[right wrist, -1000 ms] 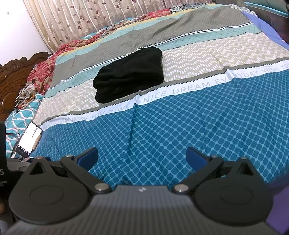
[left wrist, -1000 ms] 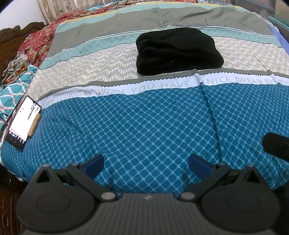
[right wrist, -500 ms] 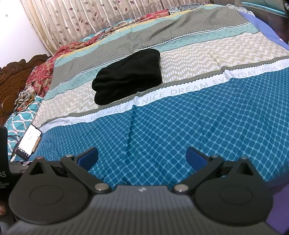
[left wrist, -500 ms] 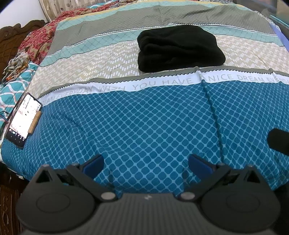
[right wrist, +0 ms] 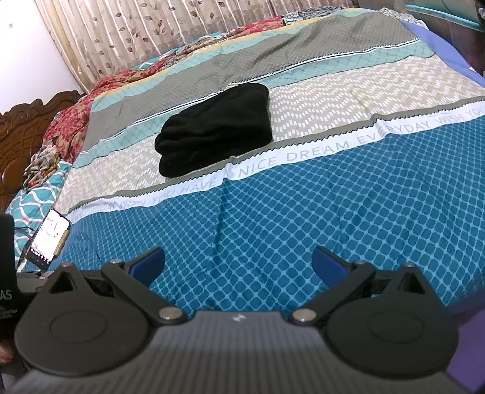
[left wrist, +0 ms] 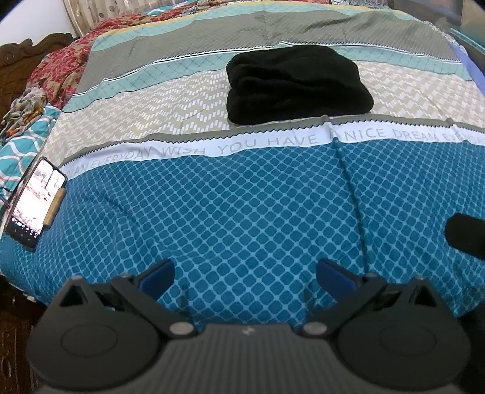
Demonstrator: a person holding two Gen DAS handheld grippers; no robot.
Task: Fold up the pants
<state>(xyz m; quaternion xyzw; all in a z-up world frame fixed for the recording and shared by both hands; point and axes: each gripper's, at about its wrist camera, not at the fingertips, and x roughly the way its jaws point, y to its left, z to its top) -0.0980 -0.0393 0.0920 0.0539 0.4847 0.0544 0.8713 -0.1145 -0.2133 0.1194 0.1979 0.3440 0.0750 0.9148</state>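
Note:
The black pants (left wrist: 297, 85) lie folded in a thick compact bundle on the beige band of the bedspread, far ahead of both grippers; they also show in the right wrist view (right wrist: 216, 130). My left gripper (left wrist: 245, 277) is open and empty above the blue patterned part of the bed near its front edge. My right gripper (right wrist: 238, 262) is open and empty too, over the same blue area. Part of the right gripper shows as a dark shape at the right edge of the left wrist view (left wrist: 466, 233).
A phone (left wrist: 35, 201) with a lit screen lies at the bed's left edge, also in the right wrist view (right wrist: 48, 235). Colourful cloths (left wrist: 27, 103) and a wooden headboard (right wrist: 27, 127) are at the far left. Curtains (right wrist: 169, 27) hang behind.
Both grippers have drawn back and tilted slightly; the view of the bed has shifted a little. The pants have not moved. Both grippers stay open.

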